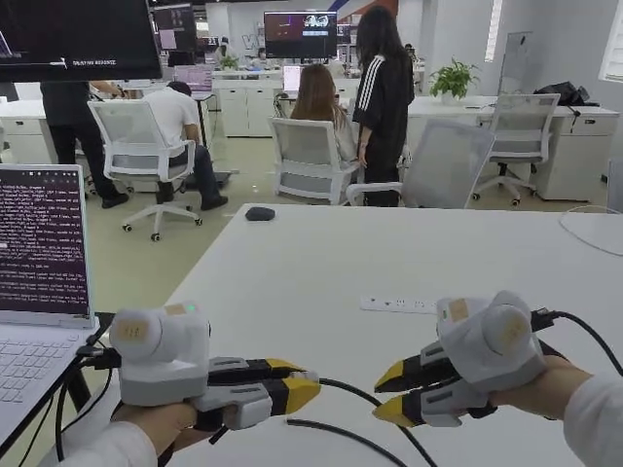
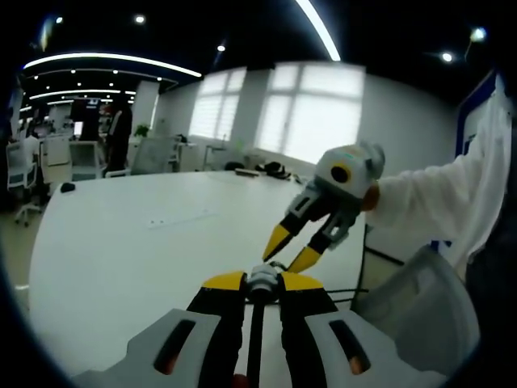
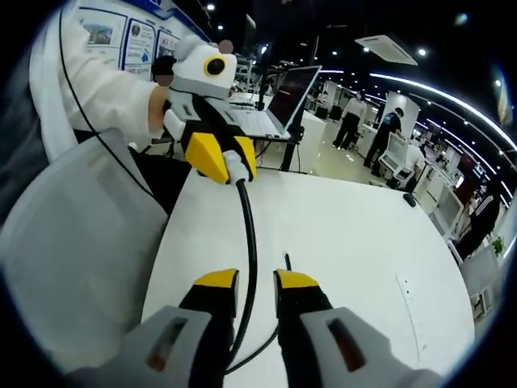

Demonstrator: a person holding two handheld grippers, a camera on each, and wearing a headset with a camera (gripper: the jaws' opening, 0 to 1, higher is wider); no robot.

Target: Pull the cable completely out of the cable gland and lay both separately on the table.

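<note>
Right gripper view: upper left of centre, the left claw (image 3: 228, 162) clamps the grey cable gland (image 3: 234, 171). The black cable (image 3: 251, 234) runs down between the right claw (image 3: 255, 279)'s parted jaws, over the worktop (image 3: 347, 234). Best to close near the gland, then pull straight along the cable.

Laptop (image 1: 39, 263) stands left of the tabletop (image 1: 389, 258) — the power strip (image 1: 397, 305) lies farther back on it, the cable (image 1: 341, 431) near its front edge.
</note>
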